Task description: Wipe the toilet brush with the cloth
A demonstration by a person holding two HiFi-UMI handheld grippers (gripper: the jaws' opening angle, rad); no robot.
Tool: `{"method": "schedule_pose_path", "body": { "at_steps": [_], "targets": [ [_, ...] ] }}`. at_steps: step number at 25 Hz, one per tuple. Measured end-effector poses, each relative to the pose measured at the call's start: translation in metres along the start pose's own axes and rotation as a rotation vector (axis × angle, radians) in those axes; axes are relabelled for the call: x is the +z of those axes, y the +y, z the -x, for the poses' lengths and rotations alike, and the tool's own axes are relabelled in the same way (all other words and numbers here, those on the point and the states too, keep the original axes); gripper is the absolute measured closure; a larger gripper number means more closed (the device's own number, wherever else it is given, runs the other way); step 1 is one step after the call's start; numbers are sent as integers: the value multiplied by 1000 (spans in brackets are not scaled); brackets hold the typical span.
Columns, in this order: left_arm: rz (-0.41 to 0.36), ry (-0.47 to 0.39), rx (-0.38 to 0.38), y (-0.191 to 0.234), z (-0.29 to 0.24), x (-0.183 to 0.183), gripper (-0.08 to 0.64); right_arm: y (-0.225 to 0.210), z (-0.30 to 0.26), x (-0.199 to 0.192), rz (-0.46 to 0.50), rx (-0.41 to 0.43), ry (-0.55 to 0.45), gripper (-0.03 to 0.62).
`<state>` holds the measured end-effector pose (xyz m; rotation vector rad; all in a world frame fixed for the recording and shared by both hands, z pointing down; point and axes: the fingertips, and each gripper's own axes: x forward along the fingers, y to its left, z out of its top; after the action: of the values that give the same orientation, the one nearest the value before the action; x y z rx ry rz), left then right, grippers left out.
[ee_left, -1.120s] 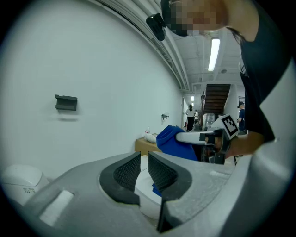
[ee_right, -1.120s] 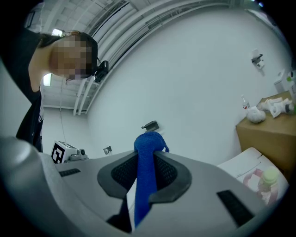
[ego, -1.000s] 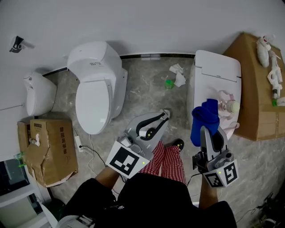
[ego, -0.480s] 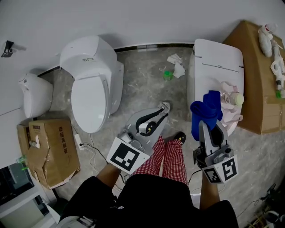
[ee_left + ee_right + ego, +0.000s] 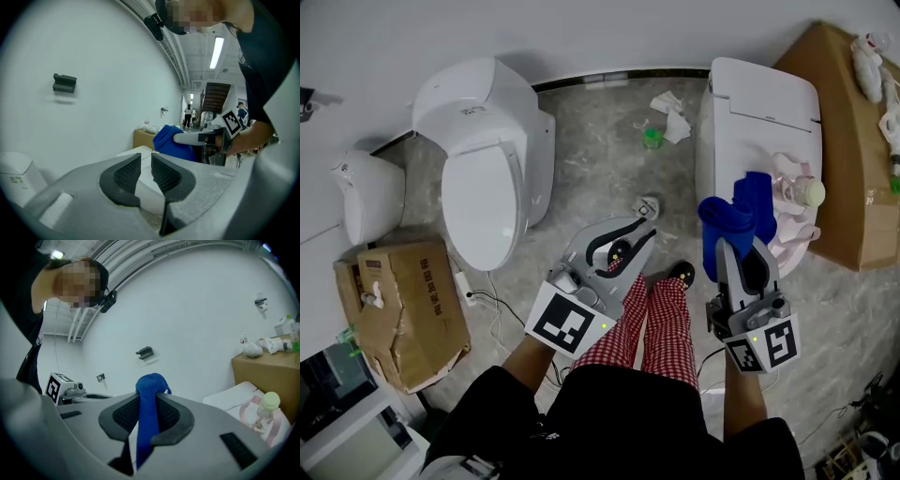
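My right gripper (image 5: 737, 246) is shut on a blue cloth (image 5: 733, 217), which bunches up past its tips beside the right-hand toilet (image 5: 759, 103). The right gripper view shows the cloth (image 5: 151, 383) pinched between the pads of that gripper (image 5: 147, 411). A pink and white item with a pale round knob (image 5: 797, 211), possibly the toilet brush, lies on that toilet's lid and also shows as the knobbed item (image 5: 267, 406). My left gripper (image 5: 639, 236) hangs over the floor. Its jaws (image 5: 146, 171) have just been opening and stand a little apart with nothing between them.
A second white toilet (image 5: 483, 187) and a small white fixture (image 5: 366, 192) stand at the left, by a torn cardboard box (image 5: 394, 309). Another box (image 5: 844, 141) is at the right. Tissue (image 5: 670, 108), a green object (image 5: 652, 139) and a small grey thing (image 5: 649, 204) lie on the floor.
Both grippers have sunk a little, the right one still gripping the cloth. The left gripper's tips now sit short of the small grey thing on the floor.
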<state>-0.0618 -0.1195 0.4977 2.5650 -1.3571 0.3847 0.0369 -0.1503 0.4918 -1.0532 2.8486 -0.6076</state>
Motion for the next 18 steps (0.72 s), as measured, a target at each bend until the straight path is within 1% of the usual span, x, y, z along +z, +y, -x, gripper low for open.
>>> {"method": "schedule_pose_path", "body": {
  "at_steps": [9, 11, 14, 18],
  "targets": [
    [28, 11, 50, 14, -9, -24, 497, -9, -11, -30, 3, -17, 28, 528],
    [33, 26, 50, 16, -11, -33, 494, -12, -15, -36, 10, -19, 31, 528],
    [13, 41, 37, 14, -16, -45, 488, -16, -18, -46, 17, -20, 42, 528],
    [10, 51, 28, 14, -18, -56, 488, -19, -21, -58, 12, -25, 52, 528]
  ]
}}
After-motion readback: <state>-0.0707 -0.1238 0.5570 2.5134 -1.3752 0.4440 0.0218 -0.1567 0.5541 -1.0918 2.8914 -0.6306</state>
